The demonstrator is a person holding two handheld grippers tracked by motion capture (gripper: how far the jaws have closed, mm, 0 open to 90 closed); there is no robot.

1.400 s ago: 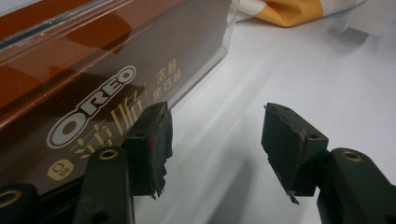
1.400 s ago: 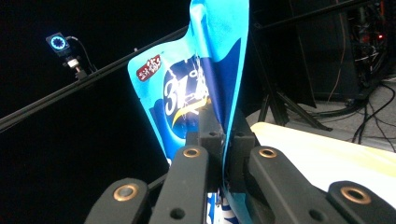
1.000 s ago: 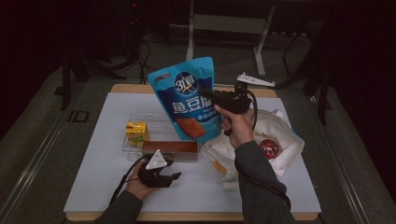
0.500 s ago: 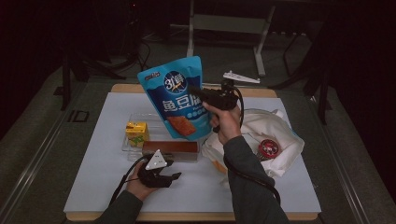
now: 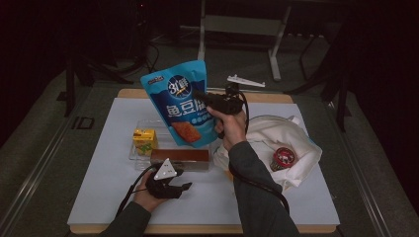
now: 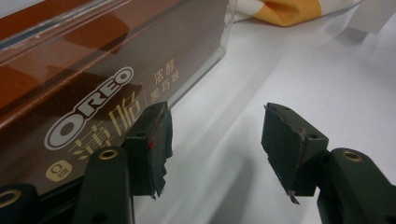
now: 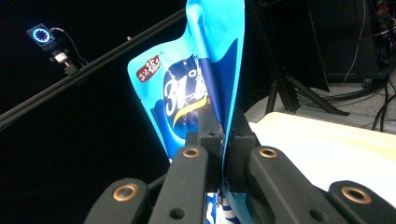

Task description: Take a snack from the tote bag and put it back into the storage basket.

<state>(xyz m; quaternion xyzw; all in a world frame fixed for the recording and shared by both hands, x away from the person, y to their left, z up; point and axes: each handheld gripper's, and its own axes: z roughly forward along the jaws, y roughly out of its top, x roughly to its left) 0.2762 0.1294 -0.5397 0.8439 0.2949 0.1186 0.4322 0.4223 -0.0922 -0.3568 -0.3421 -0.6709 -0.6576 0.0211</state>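
The right gripper (image 5: 205,98) is clamped tight on the edge of a blue snack bag (image 5: 182,101). It holds the bag up in the air above the far half of the table (image 5: 99,197), w/ the bag upright and a bit tilted. In the right gripper view the two jaws pinch the bag's (image 7: 196,88) thin side between them.

The left gripper (image 5: 185,186) rests low on the table at about 6 o'clock. Its jaws are apart w/ nothing between them. In the left gripper view one jaw sits right beside a brown cookie box (image 6: 93,84), at 12 o'clock from that hand.

A yellow juice box (image 5: 144,140) stands at 10 o'clock from the cookie box (image 5: 179,157). A white cloth bag (image 5: 281,138) lies at 3 o'clock, w/ a small round red tin (image 5: 283,157) on it.
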